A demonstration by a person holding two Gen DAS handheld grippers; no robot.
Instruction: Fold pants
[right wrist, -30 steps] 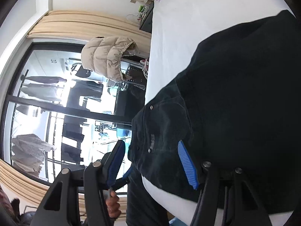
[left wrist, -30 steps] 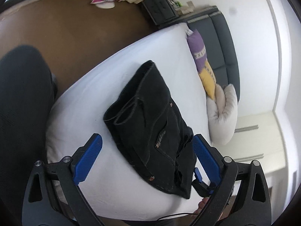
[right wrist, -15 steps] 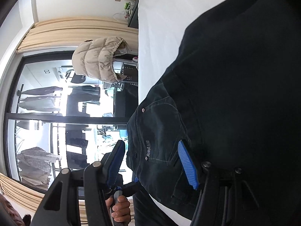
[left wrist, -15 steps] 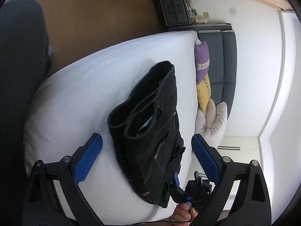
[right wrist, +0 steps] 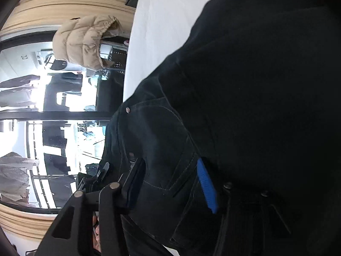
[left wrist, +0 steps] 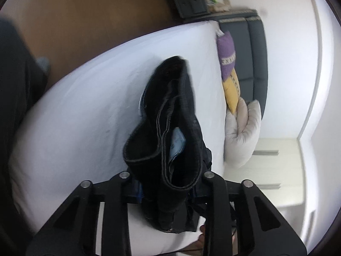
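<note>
The black folded pants [left wrist: 170,115] lie on the white bed [left wrist: 85,111], with the waistband and a pale label facing the left wrist camera. My left gripper [left wrist: 168,183] is closing on the near end of the bundle; the cloth fills the gap and covers both pads. In the right wrist view the pants [right wrist: 245,89] fill most of the picture, back pocket and rivet showing. My right gripper [right wrist: 170,181] is closing too, with the pocket fabric between its pads [right wrist: 206,188] and pressed by them.
A purple pillow [left wrist: 227,55], a yellow pillow [left wrist: 232,93] and a cream cushion [left wrist: 245,136] lie along the dark headboard [left wrist: 253,53]. Brown floor [left wrist: 85,21] borders the bed. A beige puffer jacket [right wrist: 85,42] hangs by the window. A hand [right wrist: 97,232] holds the other gripper.
Both grippers came down and forward onto the pants. The left jaws went from wide open to closed around the bundle's near end. The right jaws narrowed on the pocket fabric.
</note>
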